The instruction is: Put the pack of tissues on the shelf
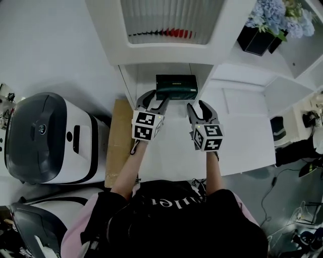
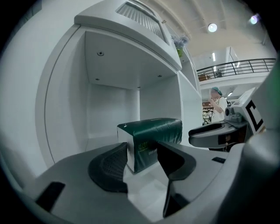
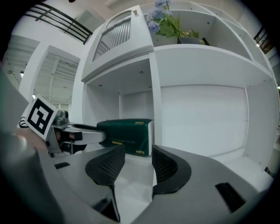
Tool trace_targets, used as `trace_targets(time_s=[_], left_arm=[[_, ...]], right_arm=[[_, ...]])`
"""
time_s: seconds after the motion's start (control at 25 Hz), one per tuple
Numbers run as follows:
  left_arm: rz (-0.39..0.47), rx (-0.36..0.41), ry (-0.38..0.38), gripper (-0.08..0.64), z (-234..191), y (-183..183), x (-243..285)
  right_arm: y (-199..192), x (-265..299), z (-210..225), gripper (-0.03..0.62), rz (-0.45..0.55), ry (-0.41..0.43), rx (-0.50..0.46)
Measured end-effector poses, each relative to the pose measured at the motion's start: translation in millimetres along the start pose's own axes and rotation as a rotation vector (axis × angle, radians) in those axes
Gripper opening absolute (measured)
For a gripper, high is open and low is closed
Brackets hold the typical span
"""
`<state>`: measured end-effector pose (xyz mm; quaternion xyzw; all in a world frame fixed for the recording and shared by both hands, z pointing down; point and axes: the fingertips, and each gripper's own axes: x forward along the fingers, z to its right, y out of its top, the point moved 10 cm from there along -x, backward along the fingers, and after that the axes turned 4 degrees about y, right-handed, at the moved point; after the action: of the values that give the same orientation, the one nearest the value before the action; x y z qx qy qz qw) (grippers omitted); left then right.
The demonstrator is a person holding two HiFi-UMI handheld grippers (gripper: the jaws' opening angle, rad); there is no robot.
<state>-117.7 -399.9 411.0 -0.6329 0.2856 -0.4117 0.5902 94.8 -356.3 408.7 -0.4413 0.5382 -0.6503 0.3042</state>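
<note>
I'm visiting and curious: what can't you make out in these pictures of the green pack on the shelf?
Print on the dark green plastic tissue pack: too small, every view.
Pack's far side: faces the white shelf's back wall, away from every camera.
Red things behind the ribbed translucent panel: head view, blurred by it.

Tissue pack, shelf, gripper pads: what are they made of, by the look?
Tissue pack: probably dark green plastic film; slight sheen, soft rounded edges, white end panel.
Shelf: white board with smooth matt paint or laminate; fastener heads show in its ceiling. The core cannot be told.
Gripper pads: black, matt, fine grid texture; probably rubber or moulded plastic.
</note>
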Motion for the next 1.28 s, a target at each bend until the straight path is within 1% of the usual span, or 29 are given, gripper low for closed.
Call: trace_targets(time_s=[0.36, 0.6, 0.72, 0.8, 0.88, 1.08, 1.28], left_arm=[[-0.063, -0.027, 0.026, 0.223, -7.3, 11.5, 33.8], [-0.137, -0.015, 0.057, 0.223, -12.6, 19.5, 50.0], [-0.148, -0.013, 0.074, 0.222, -11.9, 22.4, 47.2], [-0.143, -0.003, 0.066, 0.224, -10.2, 21.8, 47.4], [-0.124, -0.001, 0.038, 0.225, -9.3, 18.9, 48.3], [-0.041, -0.08, -0.008, 0.225, -13.5, 14.1, 24.9], [-0.001, -0.065, -0.077, 0.225, -6.8, 0.0, -11.8]], right_arm=[[-24.2, -16.5, 2.5, 0.198, -0.06, -0.01, 0.023], [-32.8, -21.3, -0.7, 0.197, -0.082, -0.008, 0.037], [-34.0, -23.4, -3.1, 0.197, -0.079, -0.004, 0.041], [-34.3, -25.0, -5.1, 0.196, -0.078, 0.0, 0.04], [-34.1, -27.4, -7.6, 0.197, -0.075, 0.005, 0.044], [-34.1, -37.8, -13.5, 0.196, -0.055, 0.022, 0.071], [-38.2, -47.6, -26.0, 0.196, -0.044, 0.066, 0.085]])
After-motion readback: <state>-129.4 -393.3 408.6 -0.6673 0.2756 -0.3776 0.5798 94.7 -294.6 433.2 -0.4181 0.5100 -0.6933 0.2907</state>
